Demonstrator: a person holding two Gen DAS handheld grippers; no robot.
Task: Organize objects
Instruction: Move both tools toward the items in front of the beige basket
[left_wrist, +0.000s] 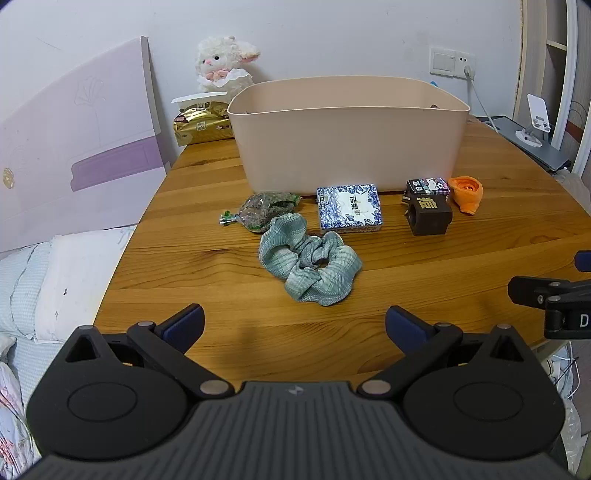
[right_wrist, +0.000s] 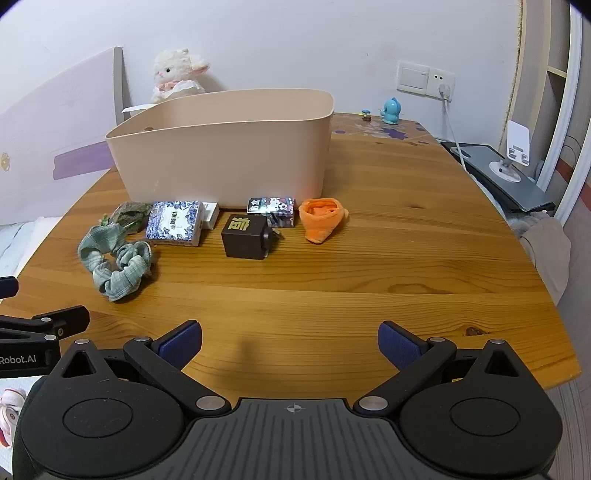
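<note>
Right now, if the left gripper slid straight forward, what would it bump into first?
Probably the green scrunchie: it lies almost dead ahead of the open left gripper, with bare table between. The blue-and-white box and the beige bin sit farther behind it. Height is hard to judge.

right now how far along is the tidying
Barely begun, apparently. The beige plastic bin shows only a small dark item at its rim. Nothing is in hand: both the left hand-held gripper and right hand-held gripper hang open. The green fabric scrunchie, blue-white patterned box, dark brown cube and orange cloth pouch remain on the table.
</note>
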